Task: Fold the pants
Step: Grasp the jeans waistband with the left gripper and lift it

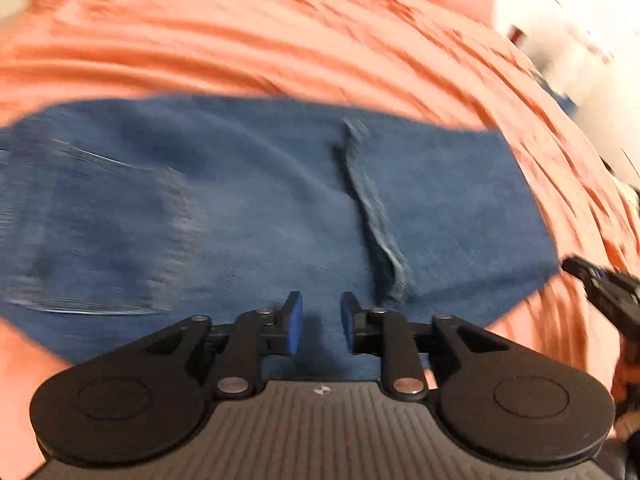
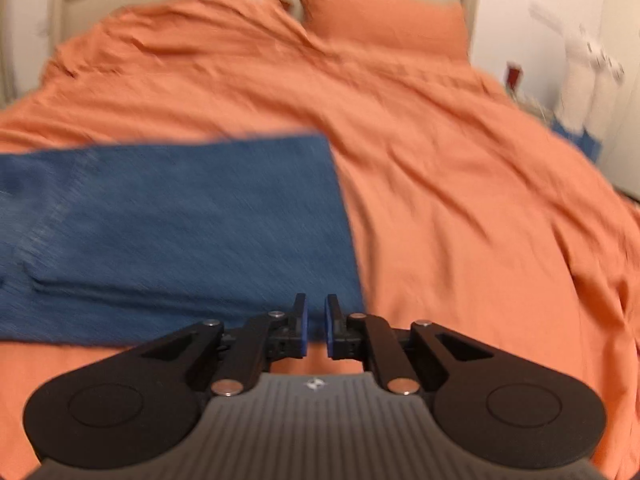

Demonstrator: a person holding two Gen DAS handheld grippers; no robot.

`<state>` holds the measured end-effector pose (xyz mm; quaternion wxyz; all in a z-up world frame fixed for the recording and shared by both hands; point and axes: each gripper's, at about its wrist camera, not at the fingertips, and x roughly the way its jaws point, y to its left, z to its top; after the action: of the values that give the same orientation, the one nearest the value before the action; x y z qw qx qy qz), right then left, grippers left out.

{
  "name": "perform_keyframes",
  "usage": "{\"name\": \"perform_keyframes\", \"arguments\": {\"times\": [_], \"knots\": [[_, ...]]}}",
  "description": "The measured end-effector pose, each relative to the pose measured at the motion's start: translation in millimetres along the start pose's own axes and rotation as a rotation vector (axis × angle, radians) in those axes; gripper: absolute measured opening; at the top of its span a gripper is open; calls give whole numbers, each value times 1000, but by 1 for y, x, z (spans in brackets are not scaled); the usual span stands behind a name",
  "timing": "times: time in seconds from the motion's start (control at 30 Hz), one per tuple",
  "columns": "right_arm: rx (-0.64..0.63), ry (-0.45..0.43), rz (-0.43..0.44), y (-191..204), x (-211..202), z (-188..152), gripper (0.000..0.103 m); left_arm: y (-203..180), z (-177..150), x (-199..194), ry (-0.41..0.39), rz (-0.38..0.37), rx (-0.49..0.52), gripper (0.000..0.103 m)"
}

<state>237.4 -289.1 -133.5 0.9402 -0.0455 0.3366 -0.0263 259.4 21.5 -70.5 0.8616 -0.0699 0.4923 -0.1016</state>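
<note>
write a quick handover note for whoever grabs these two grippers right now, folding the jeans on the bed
Left gripper: open, empty, above the jeans.
Right gripper: jaws a narrow gap apart, nothing between them, at the near right corner of the jeans.
Jeans lie flat on the orange bedcover, already folded into a layered rectangle, not gripped by either.
Left: check whether another fold is wanted, then neaten the edges; the frames are blurred, so look again first.

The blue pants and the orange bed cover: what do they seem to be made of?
The pants look like denim: matte mid-blue cloth with a fine diagonal weave, pale worn patches and a thick stitched seam. The bed cover looks like soft matte woven fabric, perhaps cotton or linen, judging by its many fine creases; blur leaves the exact fibre open.
</note>
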Motion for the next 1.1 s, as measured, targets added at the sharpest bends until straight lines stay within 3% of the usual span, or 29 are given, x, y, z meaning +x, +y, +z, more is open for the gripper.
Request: {"name": "perform_keyframes", "arguments": {"times": [0.1,0.2,0.3,0.4,0.43,0.5,0.67,0.8,0.9,0.97,1.1], "knots": [[-26,-72,69,26,-14,9,9,25,-2,-29,-69,33,-130,43],[-59,-103,129,52,-21,17,27,66,-9,-55,-163,28,-296,54],[-78,-101,187,75,-19,21,27,108,-24,-70,-237,19,-496,54],[-57,-99,267,95,-12,28,28,140,-40,-77,-293,55,-652,55],[-60,-101,285,103,-10,29,28,148,-44,-77,-306,74,-700,60],[-77,-100,292,117,-3,33,31,171,-56,-75,-318,72,-806,67],[-37,-44,303,139,23,43,31,219,-75,-71,-343,59,-1027,73],[-43,-48,294,150,37,49,31,247,-84,-60,-414,-7,-1168,80],[-26,-31,299,152,47,49,31,260,-82,-41,-390,-11,-1262,80],[-17,-17,308,151,53,45,31,264,-80,-28,-370,-17,-1288,80],[-61,-18,295,155,60,36,31,266,-73,-12,-404,10,-1249,79]]}}
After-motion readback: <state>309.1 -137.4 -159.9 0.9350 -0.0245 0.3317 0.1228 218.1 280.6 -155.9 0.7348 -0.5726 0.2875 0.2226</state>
